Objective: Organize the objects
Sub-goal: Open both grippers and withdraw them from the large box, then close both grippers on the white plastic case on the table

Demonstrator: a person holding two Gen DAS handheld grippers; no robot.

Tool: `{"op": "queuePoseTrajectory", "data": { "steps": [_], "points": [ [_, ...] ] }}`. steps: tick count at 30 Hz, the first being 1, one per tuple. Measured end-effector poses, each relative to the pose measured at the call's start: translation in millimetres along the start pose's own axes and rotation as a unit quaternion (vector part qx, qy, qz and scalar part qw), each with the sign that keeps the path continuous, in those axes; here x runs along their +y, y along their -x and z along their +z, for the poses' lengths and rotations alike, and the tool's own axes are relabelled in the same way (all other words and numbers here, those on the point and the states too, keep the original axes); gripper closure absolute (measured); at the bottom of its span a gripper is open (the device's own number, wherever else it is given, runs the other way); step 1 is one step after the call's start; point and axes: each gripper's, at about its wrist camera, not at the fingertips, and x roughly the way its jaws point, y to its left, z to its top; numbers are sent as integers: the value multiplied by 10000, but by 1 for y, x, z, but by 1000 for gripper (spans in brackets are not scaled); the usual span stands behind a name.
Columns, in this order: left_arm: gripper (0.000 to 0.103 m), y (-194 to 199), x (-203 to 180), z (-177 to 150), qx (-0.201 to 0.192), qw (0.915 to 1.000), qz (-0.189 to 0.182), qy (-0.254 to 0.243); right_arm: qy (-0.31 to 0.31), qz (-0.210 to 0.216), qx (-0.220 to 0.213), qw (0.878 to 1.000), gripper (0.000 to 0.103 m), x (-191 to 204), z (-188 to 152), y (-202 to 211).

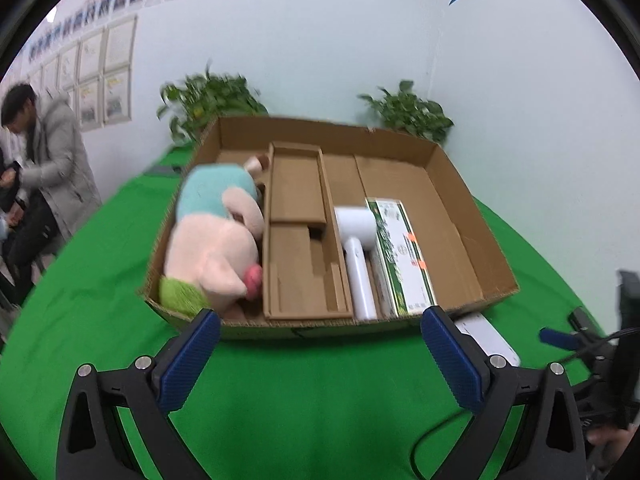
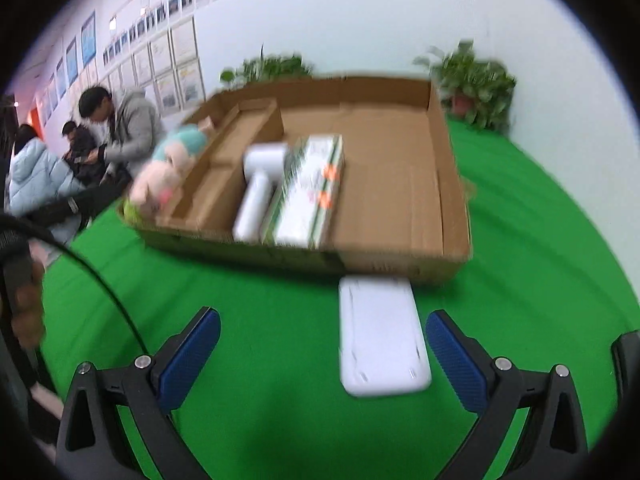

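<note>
From my left wrist camera, my left gripper (image 1: 320, 354) stands spread wide with nothing between its blue ribbed pads (image 1: 188, 360), over the green cloth-covered table (image 1: 300, 400). At twelve o'clock from it sits the shallow brown cardboard tray (image 1: 472, 216). Inside the tray, at about ten o'clock, lies the soft pink plush pig with a teal top (image 1: 218, 236), against the tray's left wall. Just right of it is a brown cardboard divider insert (image 1: 298, 236). Next comes the white plastic hair dryer (image 1: 356, 248), lying flat with its handle toward me, touching the long green-and-white printed carton (image 1: 402, 252) at one o'clock.

From my right wrist camera, my right gripper (image 2: 322, 354) is also spread wide and grips nothing. The flat white rounded-corner plastic case (image 2: 380, 336) lies on the green cloth between its pads, closer to the right one, and just outside the tray's near wall. The view is blurred, so I cannot tell whether the pad touches it. Two potted green plants (image 1: 408, 110) stand behind the tray. People in padded coats (image 1: 52, 160) are at nine o'clock.
</note>
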Motion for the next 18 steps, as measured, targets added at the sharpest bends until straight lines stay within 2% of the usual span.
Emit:
{"op": "queuePoseTrajectory", "data": {
  "steps": [1, 4, 8, 9, 12, 13, 15, 18],
  "points": [
    [2, -3, 3, -1, 147, 9998, -155, 65, 15, 6, 244, 9997, 1, -8, -5, -7],
    [2, -16, 9, -7, 491, 9965, -608, 303, -11, 12, 572, 9984, 1, -23, -11, -22],
    [2, -39, 5, -17, 944, 9897, -976, 463, -99, -22, 662, 9978, 3, -31, -9, -33],
    [2, -43, 4, -19, 1041, 9880, -1031, 497, -111, -40, 719, 9973, 6, -31, -8, -38],
    [2, -50, 4, -25, 1210, 9822, -1277, 666, -97, -130, 1094, 9939, 27, -28, -10, -58],
    [2, -50, 4, -26, 1224, 9812, -1317, 699, -43, -276, 1218, 9922, 31, -25, -12, -63],
    [2, -49, 6, -27, 1213, 9811, -1331, 710, -24, -380, 1295, 9909, 36, -21, -17, -65],
    [2, -47, 10, -29, 1216, 9808, -1347, 720, -30, -458, 1212, 9916, 37, -15, -26, -57]
  ]
}}
